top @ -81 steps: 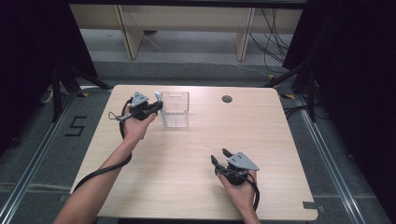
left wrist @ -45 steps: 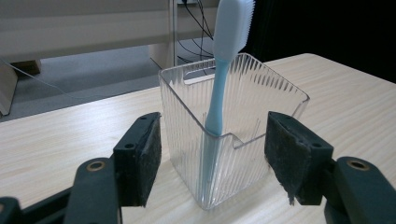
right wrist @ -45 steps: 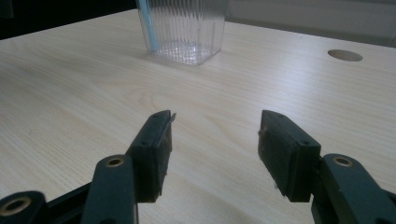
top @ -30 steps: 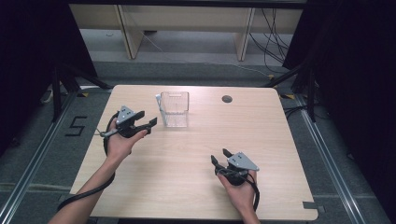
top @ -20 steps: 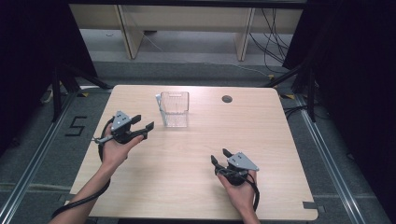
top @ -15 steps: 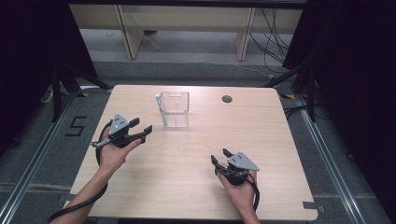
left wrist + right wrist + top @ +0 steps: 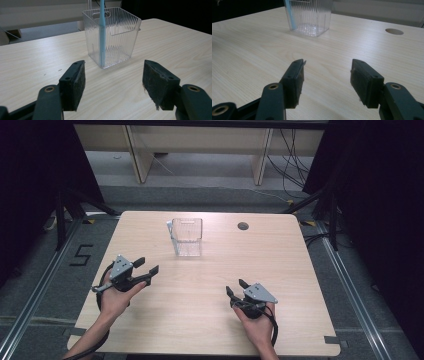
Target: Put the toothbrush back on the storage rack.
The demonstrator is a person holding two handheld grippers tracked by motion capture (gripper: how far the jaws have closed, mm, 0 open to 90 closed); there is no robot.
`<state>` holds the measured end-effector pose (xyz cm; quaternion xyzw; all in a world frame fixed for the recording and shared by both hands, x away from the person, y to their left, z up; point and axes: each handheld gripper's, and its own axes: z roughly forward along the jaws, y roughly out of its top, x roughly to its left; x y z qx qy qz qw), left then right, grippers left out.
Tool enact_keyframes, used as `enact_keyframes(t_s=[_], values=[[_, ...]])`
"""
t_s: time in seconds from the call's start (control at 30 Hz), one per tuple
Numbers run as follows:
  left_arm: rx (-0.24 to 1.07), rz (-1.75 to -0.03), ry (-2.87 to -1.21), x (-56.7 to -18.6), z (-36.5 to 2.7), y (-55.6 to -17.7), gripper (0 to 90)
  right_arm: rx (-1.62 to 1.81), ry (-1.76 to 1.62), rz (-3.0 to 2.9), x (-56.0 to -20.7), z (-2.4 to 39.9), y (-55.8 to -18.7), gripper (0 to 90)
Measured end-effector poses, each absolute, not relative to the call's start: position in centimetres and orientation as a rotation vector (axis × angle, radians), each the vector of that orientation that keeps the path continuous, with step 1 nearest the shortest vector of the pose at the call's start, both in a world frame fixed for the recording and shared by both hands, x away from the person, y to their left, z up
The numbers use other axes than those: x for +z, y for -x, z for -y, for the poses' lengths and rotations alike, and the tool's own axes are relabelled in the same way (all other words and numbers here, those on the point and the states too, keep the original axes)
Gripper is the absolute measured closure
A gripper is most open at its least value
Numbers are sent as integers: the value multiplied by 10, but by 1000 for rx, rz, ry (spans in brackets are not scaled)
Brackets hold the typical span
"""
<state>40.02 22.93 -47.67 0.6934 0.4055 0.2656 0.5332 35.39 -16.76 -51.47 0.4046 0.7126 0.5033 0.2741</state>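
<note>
A clear ribbed plastic bin (image 7: 187, 236) stands upright on the far middle of the wooden table (image 7: 210, 320). A light blue stick (image 7: 102, 32) leans upright inside the bin (image 7: 112, 37), against its corner; it also shows in the bin (image 7: 312, 15) as a blue stick (image 7: 289, 12). My left gripper (image 7: 146, 266) hovers open and empty over the table's left side, pointing at the bin. My right gripper (image 7: 235, 287) rests open and empty near the front right. Both sets of jaws are spread wide, left gripper (image 7: 113, 77) and right gripper (image 7: 327, 80).
A round cable hole (image 7: 243, 226) sits in the table's far right part, also seen as a hole (image 7: 394, 31). Black cables trail from both grippers. Shelving (image 7: 200, 150) stands on the floor beyond the table.
My left gripper drew back from the bin toward the front left of the table, open and empty. The right gripper stayed in place.
</note>
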Motion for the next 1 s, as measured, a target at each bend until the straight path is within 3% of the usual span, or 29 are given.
enact_keyframes(t_s=[1.0], values=[[624,-980,-1599,-523,-251,-368,338,1328,-1086,-1921,-514,166,-352,450]])
